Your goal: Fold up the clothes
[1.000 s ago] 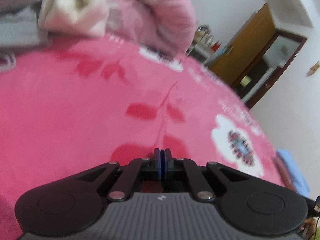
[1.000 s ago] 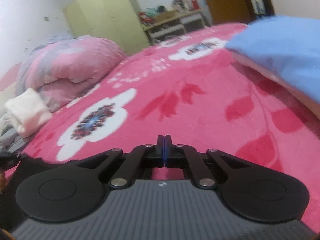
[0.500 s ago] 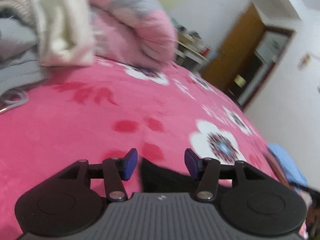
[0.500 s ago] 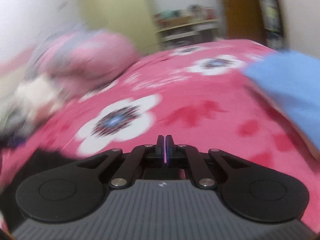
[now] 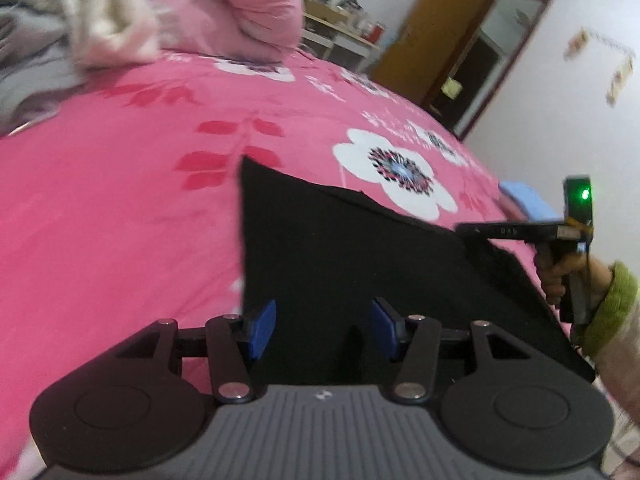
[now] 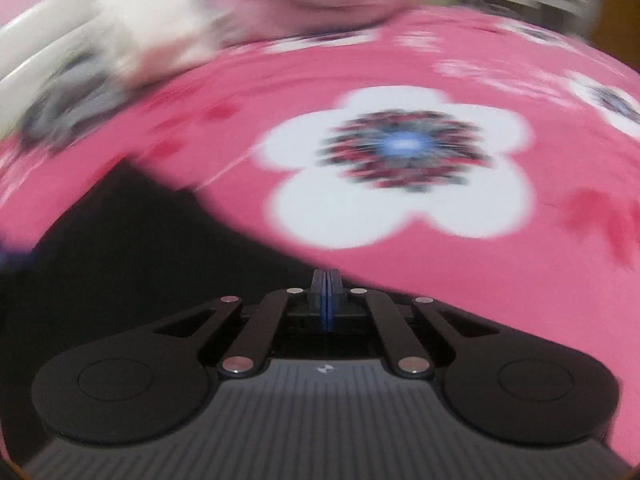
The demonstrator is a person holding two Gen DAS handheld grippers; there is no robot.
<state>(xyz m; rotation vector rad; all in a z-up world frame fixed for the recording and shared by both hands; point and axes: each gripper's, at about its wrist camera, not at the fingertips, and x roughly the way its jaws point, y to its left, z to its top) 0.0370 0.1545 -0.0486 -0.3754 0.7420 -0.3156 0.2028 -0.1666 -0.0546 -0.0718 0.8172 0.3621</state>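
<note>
A black garment lies spread on the pink flowered bedcover, one corner pointing away from me. My left gripper hovers over its near part, open, with the blue pads apart and only cloth below them. In the left wrist view my right gripper reaches in from the right, held by a hand in a green cuff, its tip at the garment's far right corner. The right wrist view is blurred. There the right gripper is shut, and the black garment runs right up to its pads.
A rolled pink quilt and a cream and grey clothes pile lie at the head of the bed. A folded blue cloth sits near the bed's right edge. A shelf and a brown door stand behind.
The left gripper opened and the black garment came into view spread beneath it. Both grippers swept across the bed. The right stayed shut and turned towards the white flower.
</note>
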